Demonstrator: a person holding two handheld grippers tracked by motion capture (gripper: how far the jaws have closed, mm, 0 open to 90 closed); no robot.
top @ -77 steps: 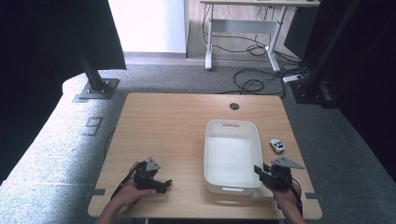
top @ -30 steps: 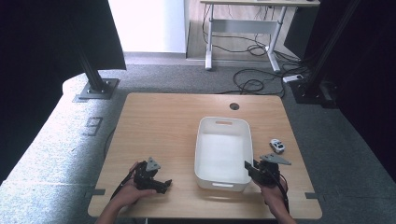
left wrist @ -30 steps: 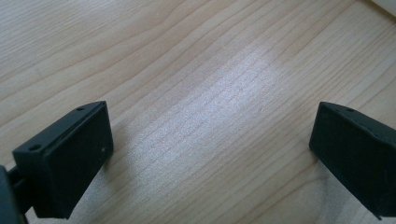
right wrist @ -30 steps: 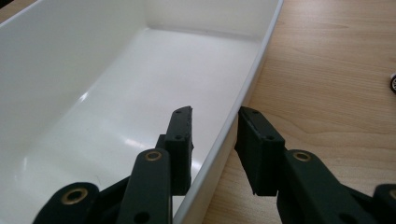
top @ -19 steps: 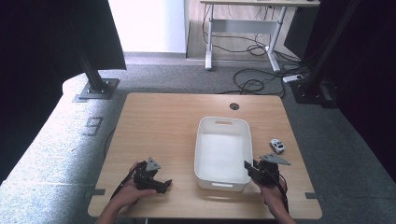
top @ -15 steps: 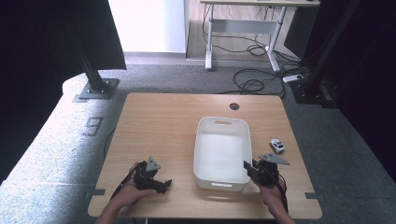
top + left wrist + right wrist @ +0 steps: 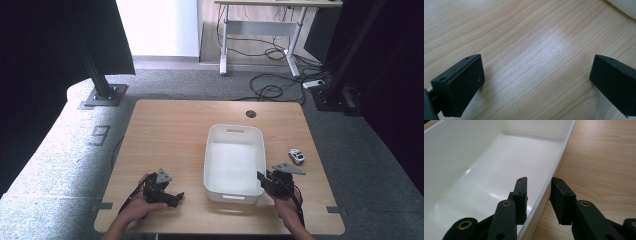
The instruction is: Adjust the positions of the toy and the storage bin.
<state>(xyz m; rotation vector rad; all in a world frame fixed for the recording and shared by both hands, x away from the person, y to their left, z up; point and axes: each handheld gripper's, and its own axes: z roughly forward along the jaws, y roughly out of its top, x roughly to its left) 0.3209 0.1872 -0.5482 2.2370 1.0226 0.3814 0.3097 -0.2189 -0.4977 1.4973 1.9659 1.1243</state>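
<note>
A white plastic tub stands empty on the wooden table, right of the middle. My right gripper is shut on the tub's right rim near its front corner. In the right gripper view one jaw is inside the tub and the other outside it, with the gripper clamped across the thin wall. My left gripper rests low over the table's front left, a hand around it. In the left gripper view it stands open over bare wood, and a corner of the tub shows at the top right.
A small white toy car lies on the table just right of the tub, beyond my right gripper. A round cable hole sits near the table's far edge. Grey carpet, black stands and cables surround the table.
The tub has slid a little to the left along with the right gripper that holds its rim. The left gripper has stayed where it was.
</note>
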